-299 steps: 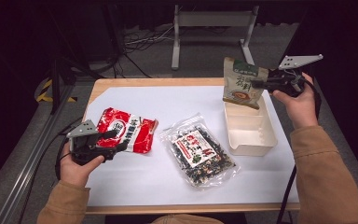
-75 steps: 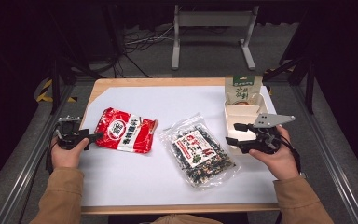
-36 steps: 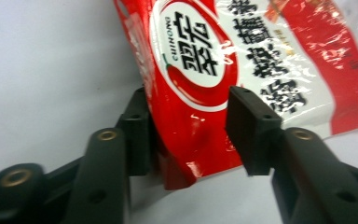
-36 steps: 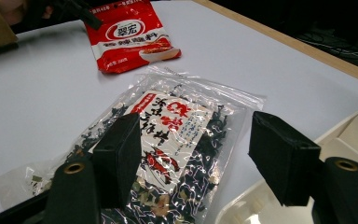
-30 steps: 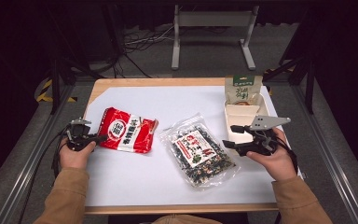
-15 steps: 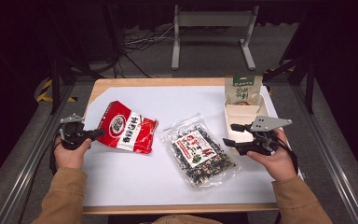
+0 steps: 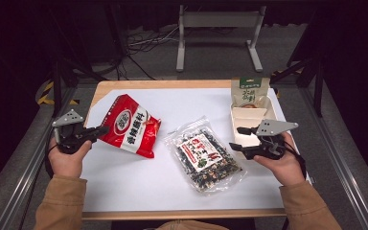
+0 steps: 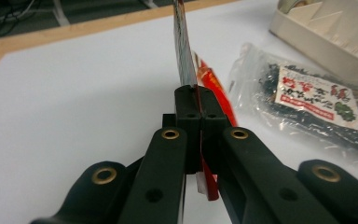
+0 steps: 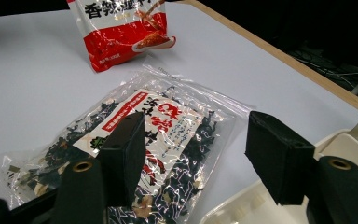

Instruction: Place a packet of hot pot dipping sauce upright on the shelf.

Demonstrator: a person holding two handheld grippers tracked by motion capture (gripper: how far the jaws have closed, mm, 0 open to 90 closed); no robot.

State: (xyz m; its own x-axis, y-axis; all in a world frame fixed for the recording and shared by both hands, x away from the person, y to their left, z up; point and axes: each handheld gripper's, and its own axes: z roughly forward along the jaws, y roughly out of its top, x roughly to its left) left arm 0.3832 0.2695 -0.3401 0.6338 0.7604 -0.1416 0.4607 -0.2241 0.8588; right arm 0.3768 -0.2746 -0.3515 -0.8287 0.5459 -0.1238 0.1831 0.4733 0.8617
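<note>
Left gripper: I have my left gripper [image 7: 97, 130] clamped on the edge of the red snack bag [image 7: 130, 125], jaws pressed together on the foil in the left gripper view [image 8: 199, 122].
Red snack bag: it is tilted up off the table [image 7: 139, 177] near the left edge, its gripped end raised, its far lower corner towards the middle.
Right gripper: my right gripper [image 7: 239, 139] has its jaws apart with nothing between them; it hovers near the right edge, just in front of the cream tray [image 7: 249, 115].
Seaweed bag: the clear seaweed bag [image 7: 203, 154] lies flat at the table's middle, just left of the right gripper [image 9: 196, 154].
Green pouch: the green pouch [image 7: 250, 91] stands upright in the tray's far end, by the far right corner.
</note>
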